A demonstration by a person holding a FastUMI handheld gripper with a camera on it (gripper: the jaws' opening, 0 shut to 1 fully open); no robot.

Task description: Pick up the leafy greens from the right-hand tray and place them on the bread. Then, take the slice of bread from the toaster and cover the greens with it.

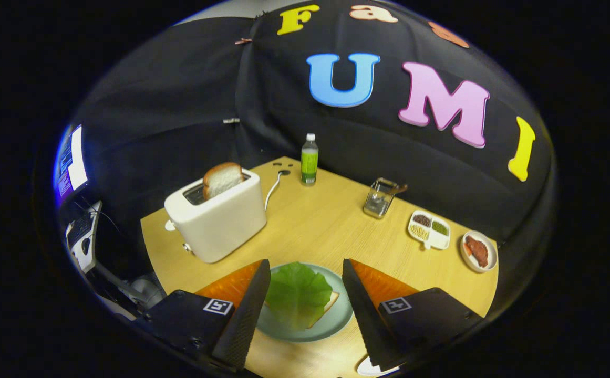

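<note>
Between spread gripper (305, 286) fingers: leafy greens (298, 294) atop bread (330, 303) on plate (342, 320); nothing gripped.

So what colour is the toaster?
Creamy white toaster, seen in the gripper view, beyond the open gripper.

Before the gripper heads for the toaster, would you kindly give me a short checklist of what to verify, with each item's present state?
1. Leafy greens lie on the bread on the plate: ok.
2. Gripper open, holding nothing, fingers either side of the greens: ok.
3. Bread slice stands up out of the toaster slot, graspable: ok.
4. Path across the table from plate to toaster free of things: ok.
5. Toaster cord lies behind the toaster, away from the approach: ok.
6. Slice loose in the slot: cannot tell.
</note>
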